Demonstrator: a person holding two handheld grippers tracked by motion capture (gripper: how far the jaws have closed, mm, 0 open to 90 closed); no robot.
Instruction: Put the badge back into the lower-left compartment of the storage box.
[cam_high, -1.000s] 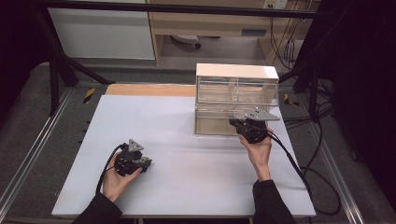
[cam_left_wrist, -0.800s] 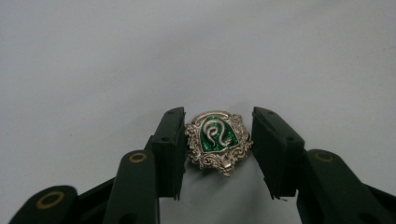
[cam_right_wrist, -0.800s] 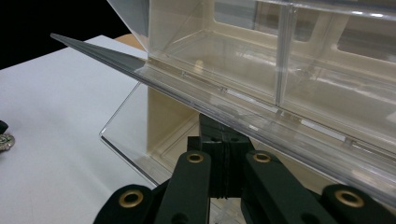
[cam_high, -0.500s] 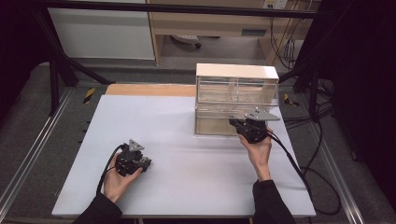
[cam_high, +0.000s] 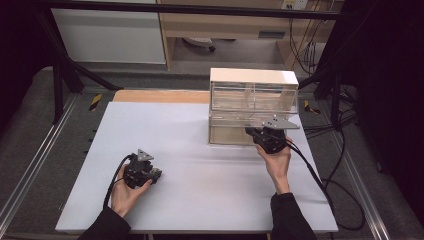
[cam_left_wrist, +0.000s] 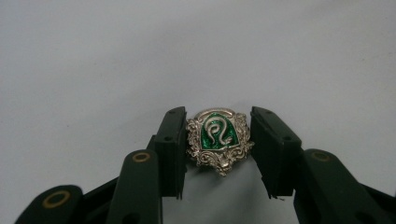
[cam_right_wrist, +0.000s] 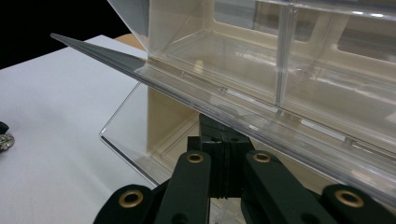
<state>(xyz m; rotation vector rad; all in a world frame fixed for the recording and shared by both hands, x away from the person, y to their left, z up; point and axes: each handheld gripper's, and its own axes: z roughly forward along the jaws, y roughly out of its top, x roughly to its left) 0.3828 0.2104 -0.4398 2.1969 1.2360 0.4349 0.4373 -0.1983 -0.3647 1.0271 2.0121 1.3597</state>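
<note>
1. Because the left gripper (cam_left_wrist: 219, 154) holds the silver and green crest badge (cam_left_wrist: 218, 141) only by its ornate side edges, with the black jaws pressed against each side, the hold looks thin, and I judge the badge could twist or pop out if the squeeze eases or the hand tips
2. Seen along that gripper's jaws, the badge sits right between the tips, face up toward the camera, its lower scrollwork hanging just past the pads over the white table (cam_left_wrist: 93, 60); a drop would land it on the table directly below the tips
3. Further right, the right gripper (cam_right_wrist: 219, 175) has its jaws closed together under the sloping clear flap (cam_right_wrist: 187, 79) of the clear drawer cabinet (cam_high: 252, 102); whether they pinch the flap's lower edge I cannot tell, since the plastic hides the tips
4. If that hand slips or lets go, I judge the flap could swing shut before the badge arrives, or a hard pull could drag the light cabinet across the table
5. From the right gripper the badge lies well apart, off to its left and nearer the person; the open compartment is just ahead of and above its tips
</note>
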